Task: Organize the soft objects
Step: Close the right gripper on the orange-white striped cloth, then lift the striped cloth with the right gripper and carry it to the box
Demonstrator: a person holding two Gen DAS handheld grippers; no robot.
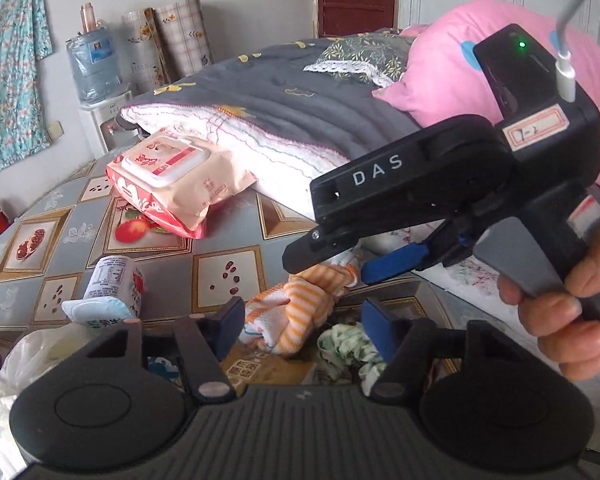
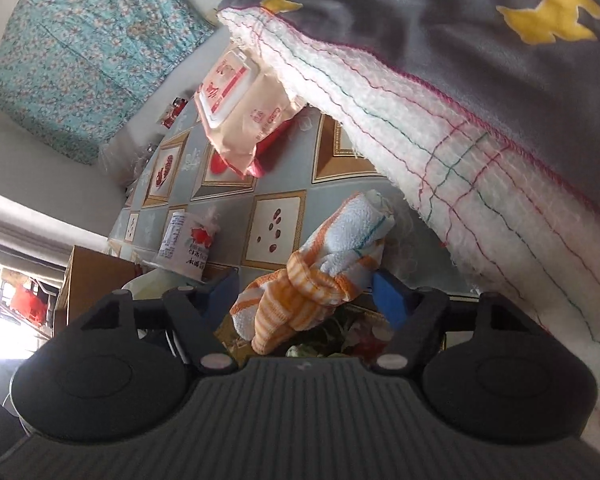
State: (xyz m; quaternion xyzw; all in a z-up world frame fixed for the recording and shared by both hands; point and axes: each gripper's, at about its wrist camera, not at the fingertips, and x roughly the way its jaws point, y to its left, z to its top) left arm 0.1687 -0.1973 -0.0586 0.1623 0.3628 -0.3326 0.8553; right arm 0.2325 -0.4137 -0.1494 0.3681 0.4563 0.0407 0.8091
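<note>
I see the knotted orange-and-white striped terry towel (image 2: 312,280) lying on the patterned grey tablecloth with gold-framed fruit squares (image 2: 278,190), at the foot of the folded white blanket with coloured stitching (image 2: 460,152). My right gripper (image 2: 304,292) stands about half open, jaws to either side of the towel's knot; its right blue pad (image 2: 388,300) sits at three o'clock, against or just beside the cloth, and I cannot tell whether it presses. The left pad lies at nine o'clock, apart from the towel.

In the left wrist view my left gripper (image 1: 300,320) is also about half open and grasps nothing; the towel (image 1: 300,308) lies between its fingers, nearer the nine o'clock pad. The right gripper's black body (image 1: 440,184) reaches in from two o'clock, a hand (image 1: 560,320) on its handle. A pink wet-wipes pack (image 1: 172,184) rests at eleven o'clock.
</note>
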